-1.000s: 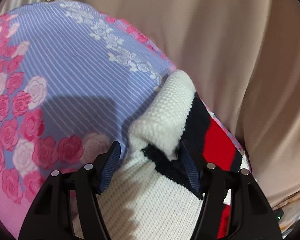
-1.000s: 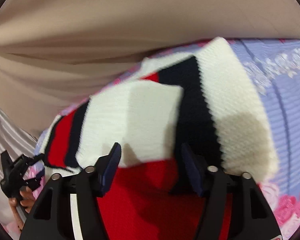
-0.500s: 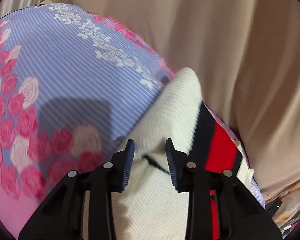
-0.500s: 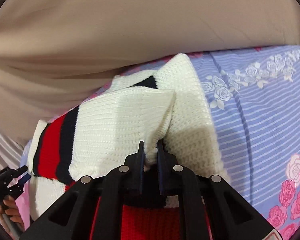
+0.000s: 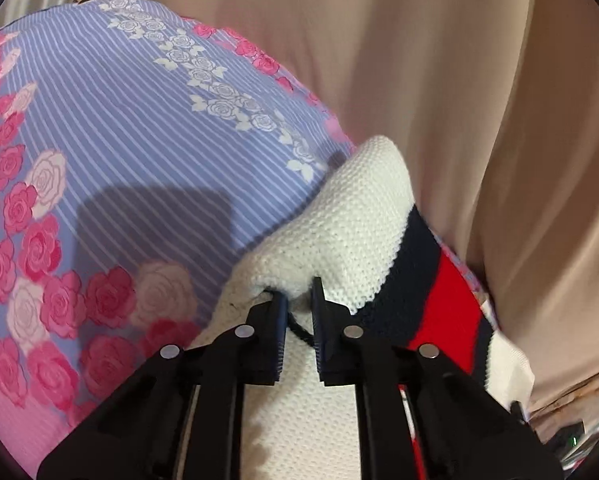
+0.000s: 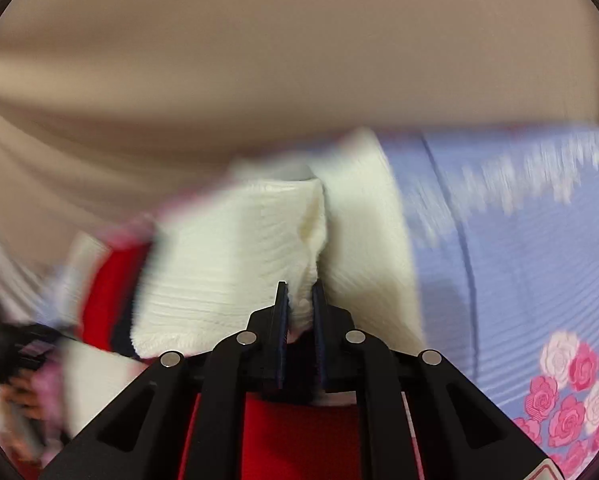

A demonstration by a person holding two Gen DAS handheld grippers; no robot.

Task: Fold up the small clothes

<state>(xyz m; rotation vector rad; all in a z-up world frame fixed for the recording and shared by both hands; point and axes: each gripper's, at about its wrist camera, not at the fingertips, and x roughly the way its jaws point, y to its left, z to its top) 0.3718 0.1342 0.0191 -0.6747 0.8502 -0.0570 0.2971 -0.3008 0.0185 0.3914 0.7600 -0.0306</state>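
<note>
A small white knit sweater (image 5: 351, 232) with navy and red stripes lies on a striped blue sheet with pink roses (image 5: 111, 152). My left gripper (image 5: 297, 300) is shut on a white fold of the sweater, a dark thread showing between its pads. In the right wrist view the picture is motion-blurred: my right gripper (image 6: 299, 300) is shut on a white edge of the same sweater (image 6: 235, 256), which is lifted and doubled over. Red knit (image 6: 299, 440) shows under the right gripper's body.
A beige curtain (image 5: 479, 80) hangs close behind the bed along the sweater's far side. The flowered sheet (image 6: 539, 272) stretches to the right in the right wrist view. A hand holding the other gripper (image 6: 23, 360) shows blurred at the lower left there.
Both grippers went from open around the sweater to shut on it. The right gripper now lifts its white edge with fast motion; the left has pinched tighter and shifted slightly.
</note>
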